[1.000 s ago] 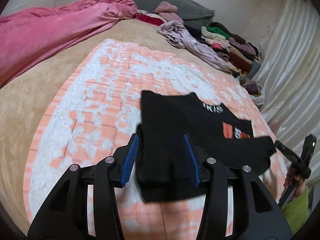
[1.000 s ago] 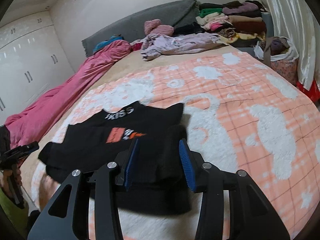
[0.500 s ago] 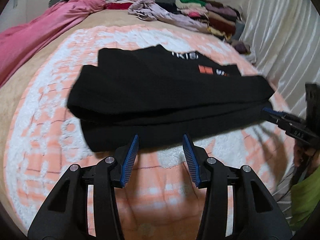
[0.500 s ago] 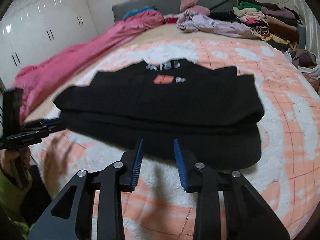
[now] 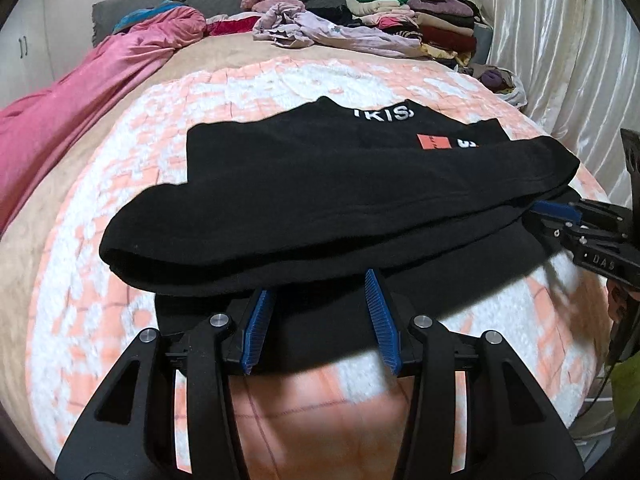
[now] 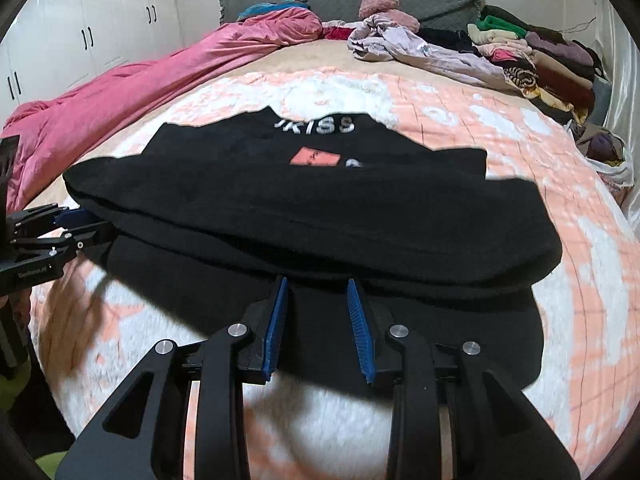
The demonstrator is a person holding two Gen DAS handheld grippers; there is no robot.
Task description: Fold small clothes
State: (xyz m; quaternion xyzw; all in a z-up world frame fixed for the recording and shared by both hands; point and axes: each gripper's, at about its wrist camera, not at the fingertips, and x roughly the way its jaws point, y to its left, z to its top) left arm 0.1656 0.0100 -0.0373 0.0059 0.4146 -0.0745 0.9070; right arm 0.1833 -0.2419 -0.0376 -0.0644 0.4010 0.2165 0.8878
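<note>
A black garment (image 5: pixel 320 184) with white letters and an orange patch lies on the orange and white blanket (image 5: pixel 120 208), its near part folded over itself. It also shows in the right wrist view (image 6: pixel 312 208). My left gripper (image 5: pixel 318 284) is open, its blue pads at the garment's near folded edge, the tips partly under the fold. My right gripper (image 6: pixel 316 284) is open at the same edge further right. Each gripper appears in the other's view, the right one (image 5: pixel 560 212) and the left one (image 6: pixel 76 218), beside the fold's ends.
A pink quilt (image 6: pixel 140 80) lies along the left of the bed. A lilac garment (image 6: pixel 404 48) and stacked folded clothes (image 6: pixel 548 64) sit at the back right. A bag of clothes (image 6: pixel 604 152) and curtains (image 5: pixel 560 60) stand at the right. White wardrobes (image 6: pixel 80 28) are at left.
Both grippers have swung round from the garment's sides to its near edge and moved in closer. The garment's near part now lies folded over.
</note>
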